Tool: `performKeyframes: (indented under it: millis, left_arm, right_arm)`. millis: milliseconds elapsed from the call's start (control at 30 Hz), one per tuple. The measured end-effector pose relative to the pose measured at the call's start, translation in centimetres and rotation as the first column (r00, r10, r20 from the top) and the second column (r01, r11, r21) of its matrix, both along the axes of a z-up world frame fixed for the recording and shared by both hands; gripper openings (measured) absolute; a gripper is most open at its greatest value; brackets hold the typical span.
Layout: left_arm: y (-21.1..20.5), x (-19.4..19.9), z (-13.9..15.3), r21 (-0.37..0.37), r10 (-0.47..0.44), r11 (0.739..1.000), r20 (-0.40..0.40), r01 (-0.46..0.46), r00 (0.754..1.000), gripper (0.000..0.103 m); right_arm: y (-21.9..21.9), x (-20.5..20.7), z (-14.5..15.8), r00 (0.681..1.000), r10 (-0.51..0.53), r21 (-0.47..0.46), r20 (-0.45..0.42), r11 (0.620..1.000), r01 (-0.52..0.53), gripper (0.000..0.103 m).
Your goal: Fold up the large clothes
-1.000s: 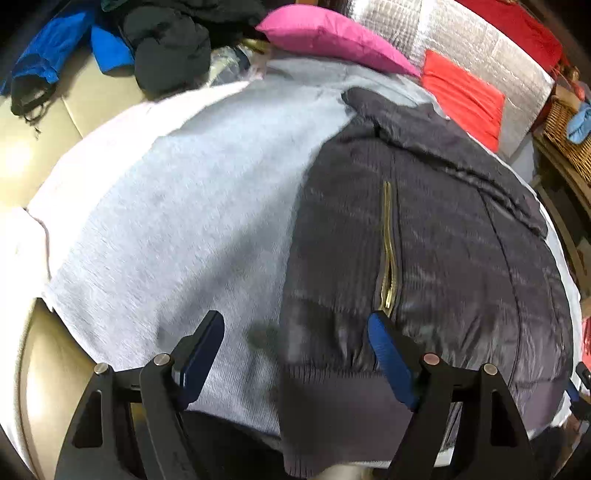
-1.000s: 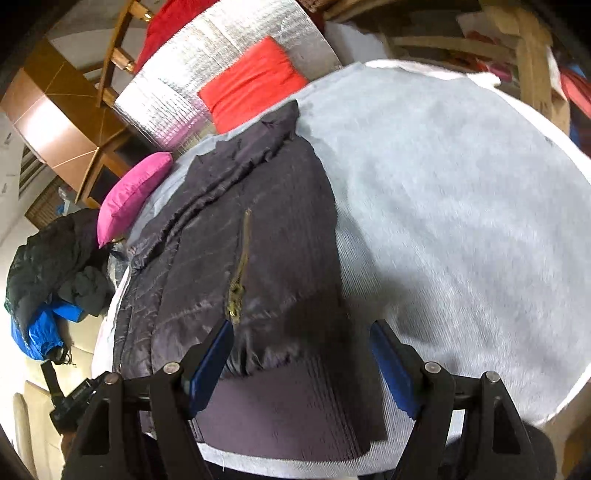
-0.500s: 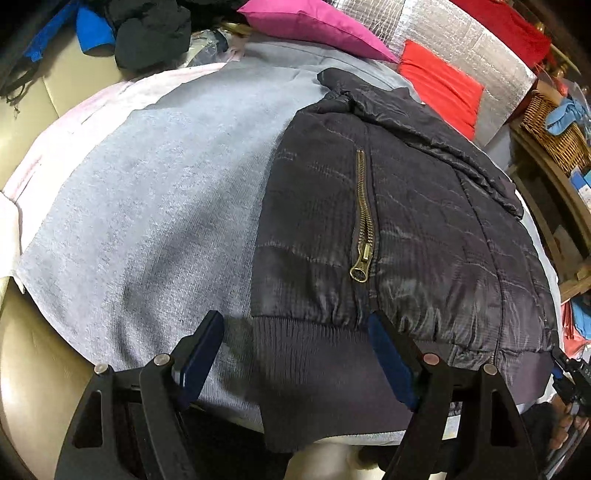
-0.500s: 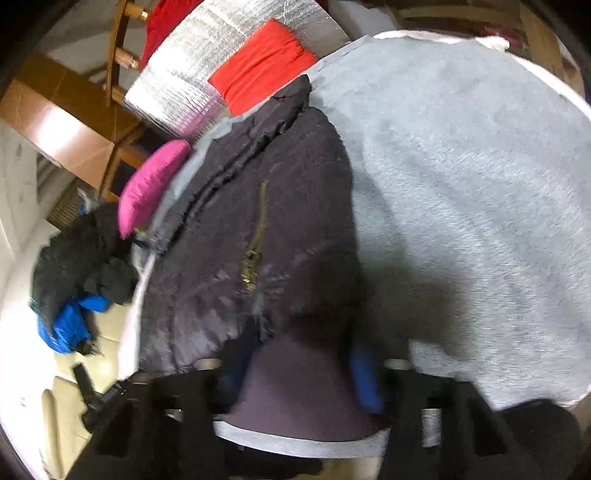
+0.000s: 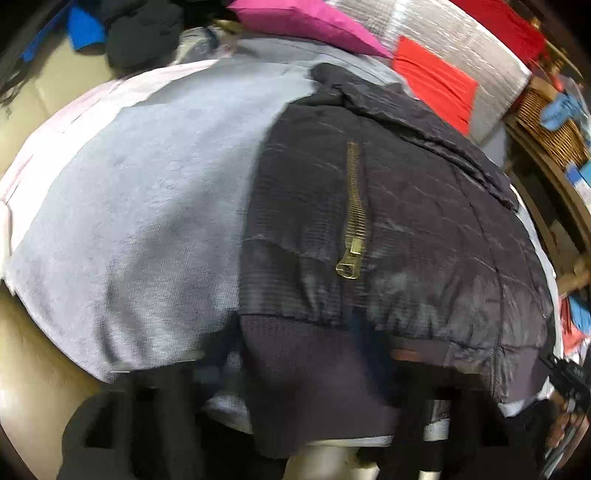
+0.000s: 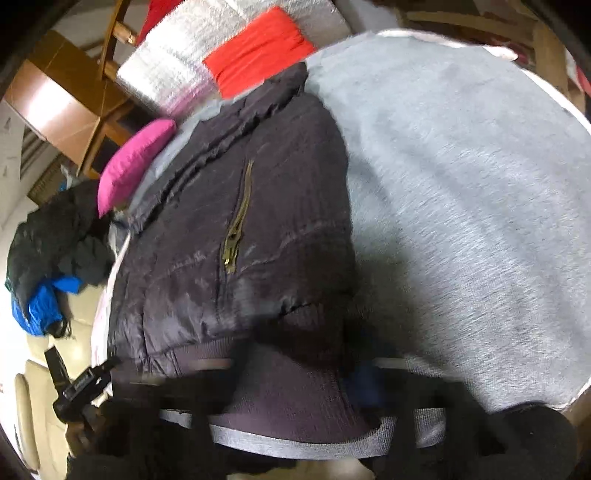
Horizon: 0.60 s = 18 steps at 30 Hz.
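A dark padded jacket [image 5: 406, 229] lies flat on a grey blanket [image 5: 140, 221] that covers a rounded surface, its brass zip [image 5: 352, 221] running up the middle and its ribbed hem [image 5: 317, 380] nearest the cameras, hanging over the blanket's near edge. The collar end points away toward a red cushion [image 5: 436, 85] and a pink cushion [image 5: 306, 22]. At the bottom of the left wrist view the left gripper [image 5: 295, 373] sits at the hem with its jaws closing, the ribbed band between them; motion blur hides whether the pads already press on it. In the right wrist view the right gripper [image 6: 291, 373] is at the other end of the same hem, its jaws also closing around the ribbing, with a blue pad [image 6: 364, 380] close against the cloth, though blur keeps actual contact uncertain. The left gripper's black frame also shows at the lower left edge of that view. Beyond the blanket lie a heap of dark clothes [image 6: 55, 236] with a blue garment [image 6: 40, 306], and a wicker basket [image 5: 550, 129].
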<state>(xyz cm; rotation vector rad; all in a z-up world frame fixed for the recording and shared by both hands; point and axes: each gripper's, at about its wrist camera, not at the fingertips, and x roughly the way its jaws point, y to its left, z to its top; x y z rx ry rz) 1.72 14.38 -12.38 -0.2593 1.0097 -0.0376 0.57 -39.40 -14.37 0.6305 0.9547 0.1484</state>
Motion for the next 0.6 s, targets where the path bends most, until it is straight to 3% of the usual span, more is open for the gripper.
performKeyframes:
  millis: [33, 133, 267, 500, 600]
  left_arm:
    - [-0.1, 0.0, 0.1, 0.005, -0.001, 1.000, 0.001, 0.001, 1.000, 0.037]
    - [-0.1, -0.3, 0.6, -0.003, -0.007, 1.000, 0.011, 0.007, 1.000, 0.017]
    - [0.7, -1.3, 0.9, -0.037, -0.012, 0.999, 0.017, 0.013, 1.000, 0.014]
    - [0.8, -2.3, 0.9, -0.018, -0.033, 0.999, 0.015, 0.033, 0.999, 0.017]
    - [0.7, -1.3, 0.9, -0.023, -0.016, 1.000, 0.008, 0.016, 1.000, 0.026]
  right_arm:
    - [0.1, 0.0, 0.1, 1.000, 0.007, -0.015, 0.000, 1.000, -0.007, 0.015]
    - [0.1, -0.2, 0.9, 1.000, 0.022, -0.017, 0.004, 1.000, -0.022, 0.014]
    - [-0.2, -0.8, 1.8, 0.999, 0.034, -0.011, 0.012, 0.999, -0.034, 0.012]
    - [-1.2, -2.1, 1.0, 0.999, 0.049, -0.003, -0.023, 0.999, -0.049, 0.010]
    - [-1.8, -2.2, 1.2, 0.999, 0.036, 0.019, 0.006, 0.999, -0.036, 0.022]
